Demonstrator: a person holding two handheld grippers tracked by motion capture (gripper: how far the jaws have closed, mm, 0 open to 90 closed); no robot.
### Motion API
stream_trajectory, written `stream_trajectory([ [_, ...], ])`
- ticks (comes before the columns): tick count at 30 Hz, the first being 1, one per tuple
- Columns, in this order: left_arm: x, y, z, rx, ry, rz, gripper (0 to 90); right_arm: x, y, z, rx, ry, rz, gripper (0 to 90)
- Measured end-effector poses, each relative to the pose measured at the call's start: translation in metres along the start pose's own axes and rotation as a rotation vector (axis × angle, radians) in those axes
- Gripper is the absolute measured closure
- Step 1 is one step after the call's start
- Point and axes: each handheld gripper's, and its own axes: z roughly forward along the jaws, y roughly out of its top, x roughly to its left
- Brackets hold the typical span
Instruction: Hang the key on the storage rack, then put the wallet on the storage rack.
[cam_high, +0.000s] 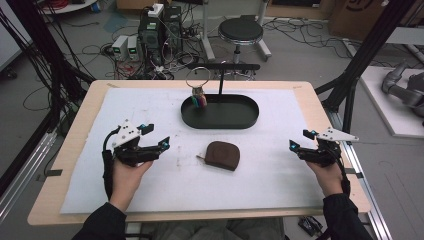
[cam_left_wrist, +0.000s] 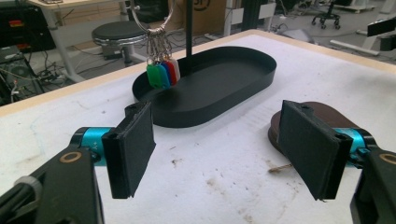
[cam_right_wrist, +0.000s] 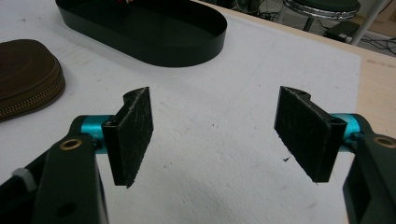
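Two grippers are held low over a white mat (cam_high: 280, 185) that covers a wooden table (cam_high: 80, 125). At the left of the high view, the left gripper (cam_high: 156, 137) is carried in the person's left hand (cam_high: 126, 176); its jaws are spread wide with nothing between them, as its own view confirms (bare, lightly stained mat is seen in the gap). Near the middle of the mat a brown zippered pouch (cam_high: 223, 154) lies flat, between the two grippers and apart from both. Just behind it, farther from the person, a black oval tray (cam_high: 220, 121) is set, with a thin black post (cam_high: 220, 82) rising from it. A metal key ring (cam_left_wrist: 150, 16) hangs at the tray's left end, and coloured tags (cam_left_wrist: 162, 73) in green, blue, red and white dangle from it over the tray's rim. At the right, the right gripper (cam_high: 300, 140) is held in the right hand (cam_high: 327, 176); its jaws are likewise parted and empty, and they are pointed toward the pouch (cam_right_wrist: 25, 77) and tray (cam_right_wrist: 154, 32).
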Motion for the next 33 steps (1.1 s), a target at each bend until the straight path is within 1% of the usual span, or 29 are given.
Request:
stream_trajectory([
  [2, 0.000, -0.001, 0.001, 0.007, 0.002, 0.013, 27.3, 0.001, 0.000, 0.000, -0.004, 0.000, 0.001, 28.5],
  [5, 0.000, -0.002, 0.003, 0.010, -0.001, 0.004, 27.3, 0.000, 0.001, 0.000, -0.003, 0.000, 0.004, 28.5],
  [8, -0.001, -0.002, 0.005, 0.011, -0.005, 0.017, 27.8, 0.001, 0.001, 0.001, -0.008, 0.001, 0.000, 28.5],
  [10, -0.001, -0.003, 0.007, 0.007, -0.009, 0.010, 28.9, 0.001, 0.002, 0.002, -0.008, 0.003, 0.001, 28.5],
  [12, -0.002, -0.003, 0.010, 0.013, -0.013, 0.010, 30.4, 0.001, 0.002, 0.003, -0.007, 0.004, -0.004, 28.5],
  [14, -0.005, -0.003, 0.013, 0.023, -0.012, 0.013, 35.3, 0.002, 0.003, 0.004, -0.008, 0.005, -0.006, 28.5],
  [16, -0.007, -0.003, 0.017, 0.029, -0.018, 0.019, 36.4, 0.002, 0.003, 0.004, -0.007, 0.004, -0.007, 28.5],
  [18, -0.010, -0.003, 0.020, 0.033, -0.035, 0.014, 39.9, 0.003, 0.003, 0.004, -0.003, 0.007, -0.007, 28.5],
  [22, -0.016, -0.002, 0.029, 0.054, -0.065, 0.023, 44.6, 0.004, 0.002, 0.002, -0.009, 0.008, -0.016, 28.5],
  [24, -0.020, -0.001, 0.035, 0.065, -0.086, 0.024, 46.2, 0.004, 0.002, 0.001, -0.006, 0.009, -0.015, 28.5],
  [25, -0.021, -0.001, 0.037, 0.067, -0.099, 0.020, 48.6, 0.003, 0.001, 0.000, -0.008, 0.006, -0.017, 28.5],
  [29, -0.030, -0.002, 0.049, 0.088, -0.138, 0.018, 48.8, 0.002, 0.000, -0.001, -0.008, 0.004, -0.014, 28.5],
  [33, -0.036, -0.001, 0.063, 0.106, -0.173, -0.010, 49.4, 0.002, 0.000, -0.002, -0.007, 0.005, -0.013, 28.5],
])
